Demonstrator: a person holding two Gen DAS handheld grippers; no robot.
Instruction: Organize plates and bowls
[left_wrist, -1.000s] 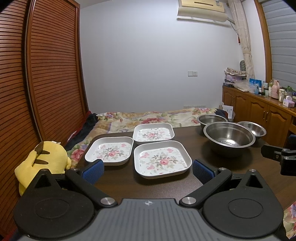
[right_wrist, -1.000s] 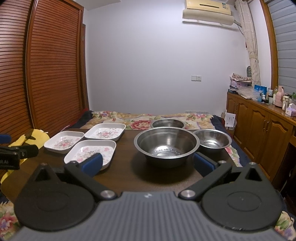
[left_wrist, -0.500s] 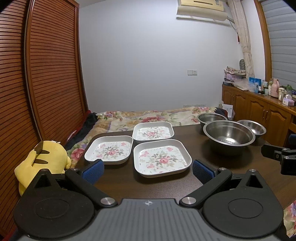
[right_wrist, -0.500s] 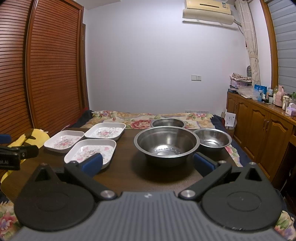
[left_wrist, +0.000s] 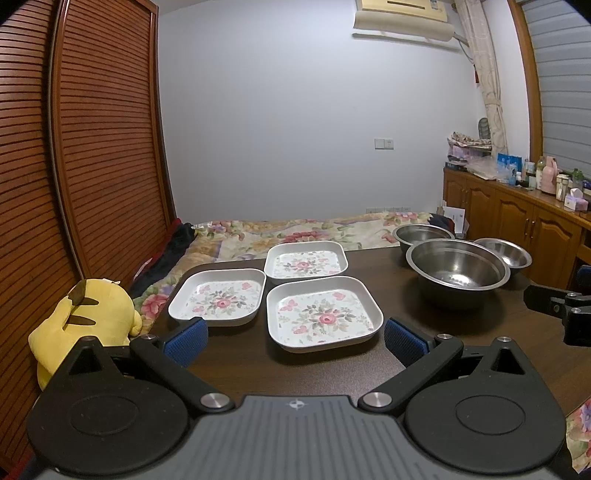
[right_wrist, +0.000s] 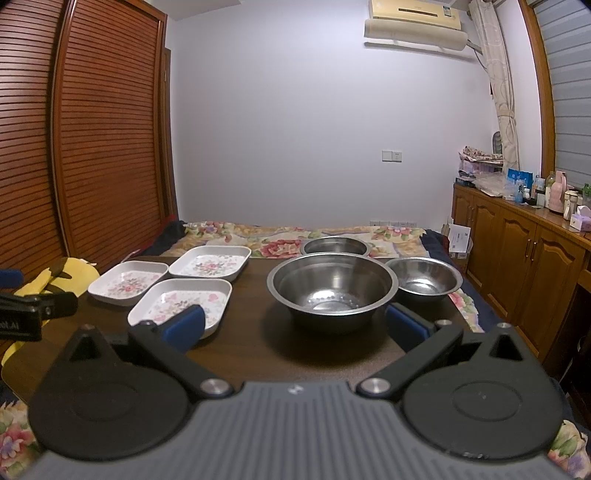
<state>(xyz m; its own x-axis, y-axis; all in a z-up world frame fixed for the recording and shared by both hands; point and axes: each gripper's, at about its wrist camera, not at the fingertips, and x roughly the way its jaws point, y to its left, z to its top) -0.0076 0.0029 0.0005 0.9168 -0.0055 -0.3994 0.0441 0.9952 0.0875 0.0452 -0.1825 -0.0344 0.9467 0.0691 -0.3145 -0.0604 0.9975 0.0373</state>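
Three white square plates with flower prints lie on the dark table (left_wrist: 240, 369): a near plate (left_wrist: 322, 313), a left plate (left_wrist: 218, 297) and a far plate (left_wrist: 305, 260). To their right stand three steel bowls: a large bowl (right_wrist: 332, 286), a small bowl (right_wrist: 424, 280) on its right and a far bowl (right_wrist: 335, 246). My left gripper (left_wrist: 293, 338) is open, just short of the near plate. My right gripper (right_wrist: 295, 323) is open in front of the large bowl. Neither holds anything.
A yellow plush toy (left_wrist: 85, 317) sits off the table's left edge. A bed with a floral cover (left_wrist: 295, 230) lies beyond the table. Wooden cabinets (right_wrist: 517, 251) with bottles run along the right wall. Slatted wooden doors (left_wrist: 92, 147) fill the left.
The left view has tilted slightly, so the plates and bowls sit a little lower in the frame. Both grippers stay open and the dishes have not moved.
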